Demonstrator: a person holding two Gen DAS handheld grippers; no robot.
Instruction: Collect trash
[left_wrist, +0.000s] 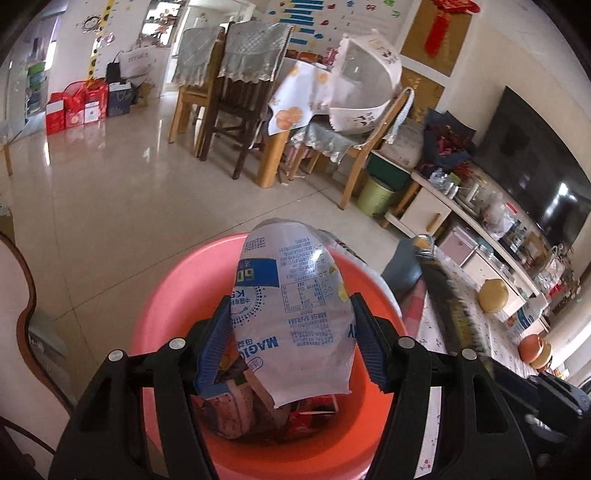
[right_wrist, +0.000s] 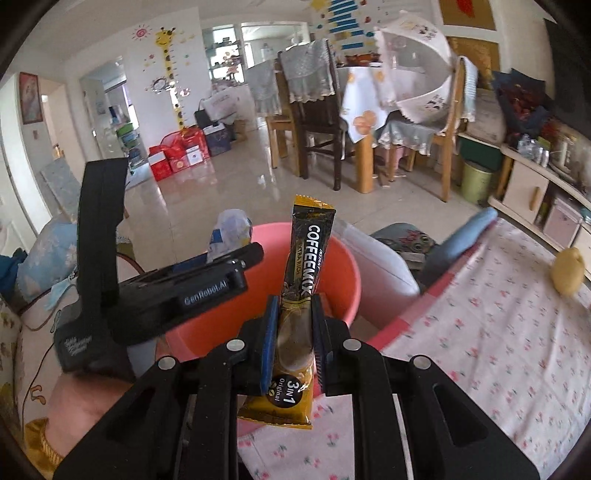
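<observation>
My left gripper (left_wrist: 291, 306) is shut on a clear plastic wrapper with blue print (left_wrist: 295, 314) and holds it over the pink bucket (left_wrist: 162, 295), which has several wrappers inside. My right gripper (right_wrist: 294, 306) is shut on a black and gold Coffeemix sachet (right_wrist: 306, 251), upright, at the near rim of the same pink bucket (right_wrist: 343, 266). The left gripper body (right_wrist: 155, 295) shows to the left in the right wrist view, with its wrapper (right_wrist: 231, 229) above the bucket.
A table with a floral cloth (right_wrist: 498, 332) lies to the right, with a yellow fruit (right_wrist: 569, 273) on it. Dining chairs (left_wrist: 240, 92) and a table stand beyond on the tiled floor. A TV cabinet (left_wrist: 480, 229) and green bin (left_wrist: 375, 195) are at the right.
</observation>
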